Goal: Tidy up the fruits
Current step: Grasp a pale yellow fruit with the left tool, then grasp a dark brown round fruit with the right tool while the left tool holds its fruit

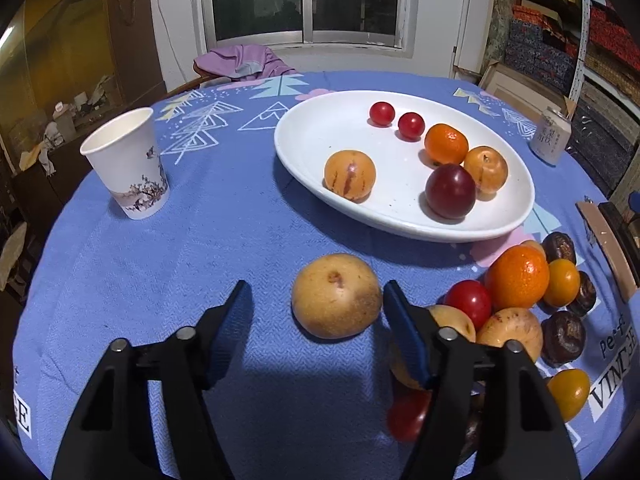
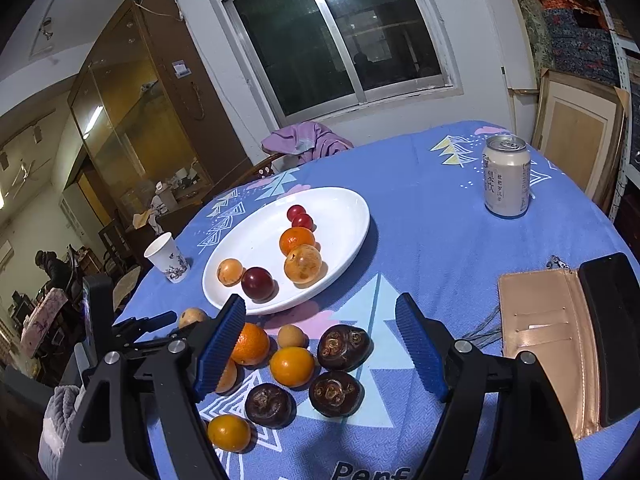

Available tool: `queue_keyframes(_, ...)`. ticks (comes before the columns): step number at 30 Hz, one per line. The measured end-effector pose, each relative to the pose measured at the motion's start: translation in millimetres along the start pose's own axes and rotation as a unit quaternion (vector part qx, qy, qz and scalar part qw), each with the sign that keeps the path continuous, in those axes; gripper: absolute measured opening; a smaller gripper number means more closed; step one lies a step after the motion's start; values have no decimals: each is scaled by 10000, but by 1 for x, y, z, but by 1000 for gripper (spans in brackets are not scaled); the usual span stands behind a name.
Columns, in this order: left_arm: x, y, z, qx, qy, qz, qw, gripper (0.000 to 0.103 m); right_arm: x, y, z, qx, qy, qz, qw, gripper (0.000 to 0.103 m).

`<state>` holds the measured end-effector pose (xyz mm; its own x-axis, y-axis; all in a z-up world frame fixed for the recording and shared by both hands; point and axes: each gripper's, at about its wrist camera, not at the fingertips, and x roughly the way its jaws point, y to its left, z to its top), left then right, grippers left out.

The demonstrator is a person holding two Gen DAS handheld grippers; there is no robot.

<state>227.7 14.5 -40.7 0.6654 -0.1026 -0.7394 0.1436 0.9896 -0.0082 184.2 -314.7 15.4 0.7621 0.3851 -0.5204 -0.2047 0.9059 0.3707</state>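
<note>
One pale yellow-brown fruit point(image 1: 336, 295) is lying loose on the blue tablecloth point(image 1: 160, 280), just near of the white plate point(image 1: 320, 128) and left of the fruit pile point(image 1: 520, 304); it is looking firm, smooth and apt to roll, so I'd be pinching it across its widest middle. The left gripper point(image 1: 316, 296) is tilting down over it, jaws spread, its right pad point(image 1: 404, 332) apparently just meeting the skin. The right gripper point(image 2: 320, 340) is hovering spread and empty above the pile.
</note>
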Motion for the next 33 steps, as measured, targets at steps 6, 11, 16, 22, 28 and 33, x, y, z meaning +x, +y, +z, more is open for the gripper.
queue_keyframes(6,-1,-4,-1,57,-29,-162,9998,50,4,3,-2,-68,79,-37,9999,78)
queue_keyframes(11,3,-3,0,34,32,-239,9997,47,4,5,-3,-95,104,-62,9999,78)
queue_keyframes(16,-3,0,-1,-39,-19,-123,9999,46,5,6,-12,-219,218,-202,9993,78)
queue_keyframes(22,-41,18,-14,-314,-329,-54,9990,46,16,5,-37,-573,656,-605,9944,78)
queue_keyframes(28,-56,18,-32,-274,-358,-142,9989,46,30,26,-55,-1288,902,-934,9831,66)
queue_keyframes(33,-55,13,-34,-180,-325,-173,9992,46,42,33,-65,-1660,1099,-1165,9730,50)
